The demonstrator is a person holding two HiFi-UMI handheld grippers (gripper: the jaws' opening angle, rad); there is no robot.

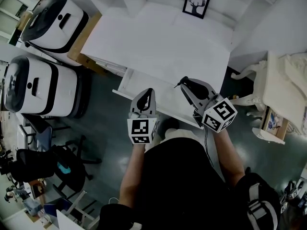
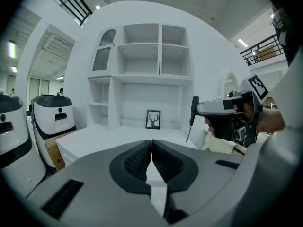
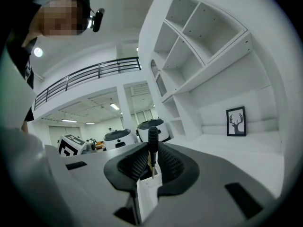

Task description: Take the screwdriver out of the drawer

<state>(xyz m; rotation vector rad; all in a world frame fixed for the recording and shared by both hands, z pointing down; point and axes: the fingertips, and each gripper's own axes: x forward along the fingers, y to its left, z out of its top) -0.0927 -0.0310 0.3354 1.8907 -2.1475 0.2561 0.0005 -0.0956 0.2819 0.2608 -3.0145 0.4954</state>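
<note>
A small screwdriver (image 3: 152, 143) with a black handle stands upright between the pads of my right gripper (image 3: 152, 163), which is shut on it. From the left gripper view the screwdriver (image 2: 193, 110) hangs tip down from the right gripper (image 2: 201, 109), above the white desk. In the head view the right gripper (image 1: 186, 82) is raised over the open white drawer (image 1: 168, 103) at the desk's front. My left gripper (image 1: 149, 92) hovers beside it on the left. Its jaws (image 2: 151, 148) are shut with nothing between them.
A framed deer picture (image 1: 196, 3) leans at the back of the white desk (image 1: 158, 37) under open shelves (image 2: 158, 51). Two white and black machines (image 1: 41, 87) stand at the left, an office chair (image 1: 48, 162) below them. An ornate white table (image 1: 283, 95) is at the right.
</note>
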